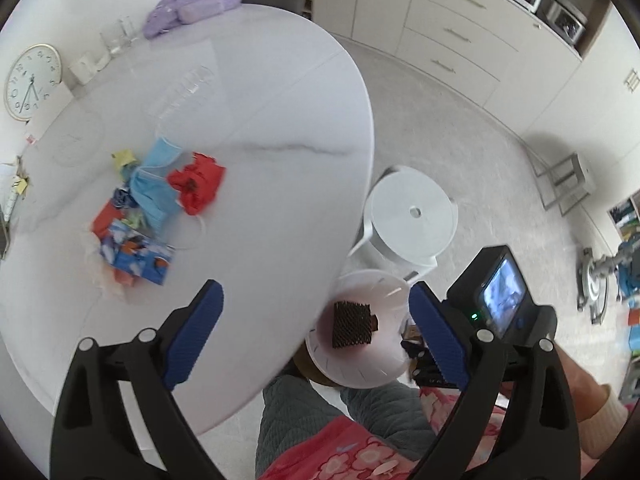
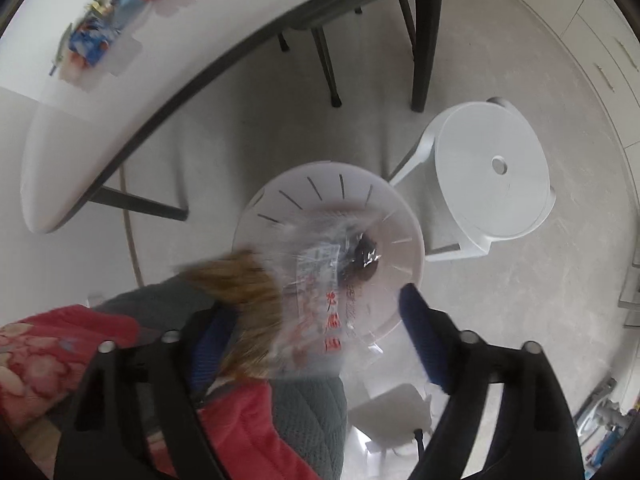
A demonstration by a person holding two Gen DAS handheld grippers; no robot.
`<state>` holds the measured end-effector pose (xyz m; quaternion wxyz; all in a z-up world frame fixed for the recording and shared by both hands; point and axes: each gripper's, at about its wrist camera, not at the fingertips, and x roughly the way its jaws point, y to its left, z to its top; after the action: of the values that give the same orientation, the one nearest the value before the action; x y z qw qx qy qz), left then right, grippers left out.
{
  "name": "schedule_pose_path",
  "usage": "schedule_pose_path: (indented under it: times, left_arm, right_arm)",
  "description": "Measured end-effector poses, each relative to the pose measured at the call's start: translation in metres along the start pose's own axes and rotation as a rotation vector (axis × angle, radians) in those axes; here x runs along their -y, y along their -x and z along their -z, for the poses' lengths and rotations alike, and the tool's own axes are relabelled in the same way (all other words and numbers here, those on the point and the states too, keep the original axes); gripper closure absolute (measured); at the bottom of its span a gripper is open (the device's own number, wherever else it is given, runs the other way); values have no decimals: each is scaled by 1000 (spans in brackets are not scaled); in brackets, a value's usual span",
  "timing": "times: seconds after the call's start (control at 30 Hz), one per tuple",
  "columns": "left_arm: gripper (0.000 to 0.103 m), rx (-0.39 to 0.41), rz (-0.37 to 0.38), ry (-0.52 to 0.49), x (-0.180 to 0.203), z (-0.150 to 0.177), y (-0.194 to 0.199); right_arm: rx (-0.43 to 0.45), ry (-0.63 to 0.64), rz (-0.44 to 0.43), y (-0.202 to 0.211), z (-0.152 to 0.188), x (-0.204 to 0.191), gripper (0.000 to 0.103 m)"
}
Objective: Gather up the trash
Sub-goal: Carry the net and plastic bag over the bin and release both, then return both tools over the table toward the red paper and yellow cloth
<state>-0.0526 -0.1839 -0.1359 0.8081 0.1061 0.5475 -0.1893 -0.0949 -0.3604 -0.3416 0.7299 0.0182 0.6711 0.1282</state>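
The left gripper has its jaws wide open over the white bin, where a black mesh piece lies. The right gripper's jaws are open too, with a clear wrapper bearing red, blurred, unreadable characters between them above the bin. More trash lies on the worktop.

Grey floor, white stool, cream drawers.
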Motion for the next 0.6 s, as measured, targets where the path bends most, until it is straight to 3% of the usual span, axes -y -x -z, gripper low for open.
schedule_pose_path:
  times: [0.1, 0.13, 0.23, 0.4, 0.6]
  left_arm:
    - [13, 24, 1, 25, -16, -4, 5]
    - [13, 35, 1, 32, -18, -7, 8]
    - [13, 86, -11, 66, -34, -16, 22]
    - [8, 164, -36, 119, -60, -28, 44]
    - [8, 278, -118, 215, -111, -33, 74]
  right_arm:
    - [42, -26, -1, 22, -12, -3, 18]
    - [75, -35, 0, 37, -18, -4, 13]
    - [197, -71, 36, 93, -40, -6, 5]
    - [368, -118, 72, 187, -82, -24, 5]
    - [523, 7, 154, 255, -137, -85, 2]
